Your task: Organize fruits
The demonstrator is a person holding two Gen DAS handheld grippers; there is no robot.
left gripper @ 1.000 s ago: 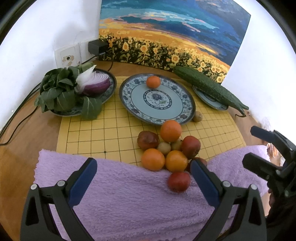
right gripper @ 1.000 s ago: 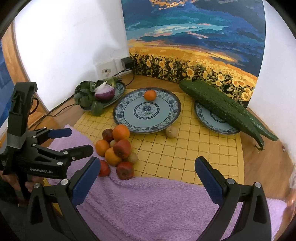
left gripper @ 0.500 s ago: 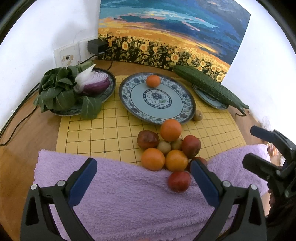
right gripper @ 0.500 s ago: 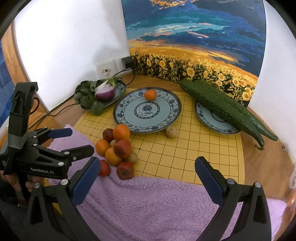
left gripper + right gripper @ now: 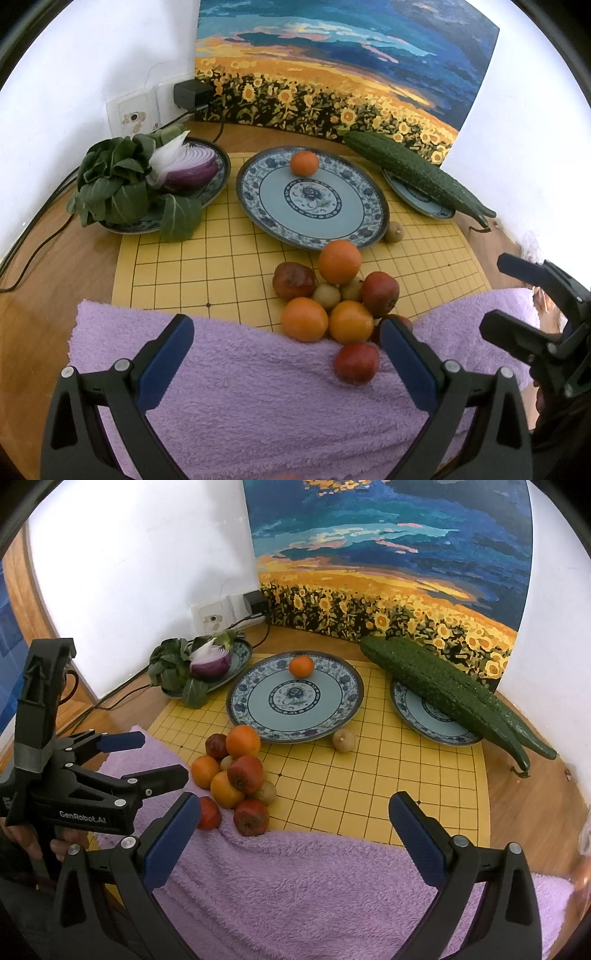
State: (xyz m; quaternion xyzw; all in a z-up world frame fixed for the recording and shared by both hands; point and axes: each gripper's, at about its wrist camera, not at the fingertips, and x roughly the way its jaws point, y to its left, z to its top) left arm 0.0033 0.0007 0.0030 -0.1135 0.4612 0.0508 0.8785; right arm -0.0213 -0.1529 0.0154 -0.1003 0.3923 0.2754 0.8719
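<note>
A: From the left wrist view, the left tool point(image 5: 286, 352) has its fingers wide apart and holds nothing. The fruit pile point(image 5: 334, 299) lies just ahead of it, a little toward its right finger, at the edge of the towel point(image 5: 240, 387).

B: What can go wrong there?

A: I think the pile is the risk. The fruits touch each other, so taking one may push the others and they roll over the mat point(image 5: 221, 266). One red fruit point(image 5: 356, 363) sits on the soft towel, very near the right finger, and could be knocked.

B: And the plate point(image 5: 354, 236)?

A: It is farther ahead, with one orange point(image 5: 304, 163) already on its far side. The rim is low, so a dropped fruit may roll out.

B: Now the right wrist view?

A: The right tool point(image 5: 291, 823) is also spread apart and empty. The pile is ahead beside its left finger, and the left tool point(image 5: 155, 757) hangs just beside it. Both could bump if they reach together. A small brown fruit point(image 5: 343, 740) lies alone, ahead, near the plate.

B: The surroundings?

A: A wooden bench point(image 5: 524, 812), white walls, a sunflower painting point(image 5: 388, 572) behind, cucumbers point(image 5: 450, 690) and greens point(image 5: 171, 664) on side plates.
</note>
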